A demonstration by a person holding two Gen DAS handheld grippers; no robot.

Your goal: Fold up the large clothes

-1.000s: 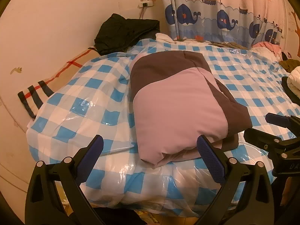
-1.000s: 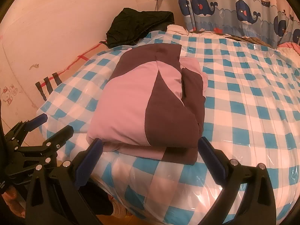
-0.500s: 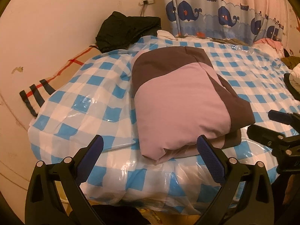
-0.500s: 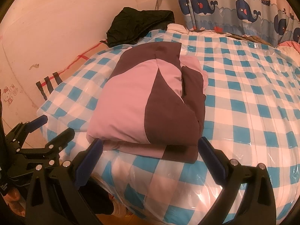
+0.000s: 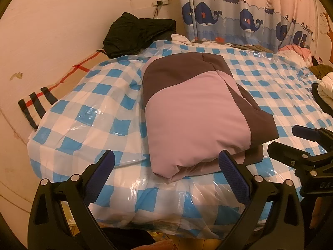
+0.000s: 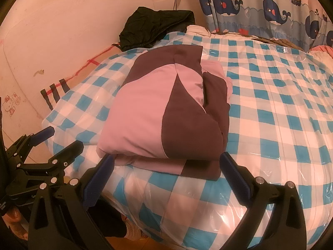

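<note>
A pink and dark brown padded garment (image 5: pixel 195 112) lies folded into a thick bundle on the blue and white checked bed cover (image 5: pixel 87 112); it also shows in the right wrist view (image 6: pixel 166 114). My left gripper (image 5: pixel 166 166) is open and empty, held back from the bundle's near edge. My right gripper (image 6: pixel 166 166) is open and empty, just short of the bundle's near edge. The right gripper shows at the right of the left wrist view (image 5: pixel 299 145), and the left gripper shows at the left of the right wrist view (image 6: pixel 52 143).
A black garment (image 5: pixel 137 33) lies at the head of the bed by the wall. A striped plaid pillow (image 5: pixel 41 98) sits at the left edge. More clothes (image 5: pixel 320 79) lie at the far right. A whale curtain (image 5: pixel 249 16) hangs behind. The bed's near edge (image 5: pixel 166 225) drops to the floor.
Both grippers have drawn back a little from the folded garment, which now sits slightly farther away. The bundle has not moved on the bed.
</note>
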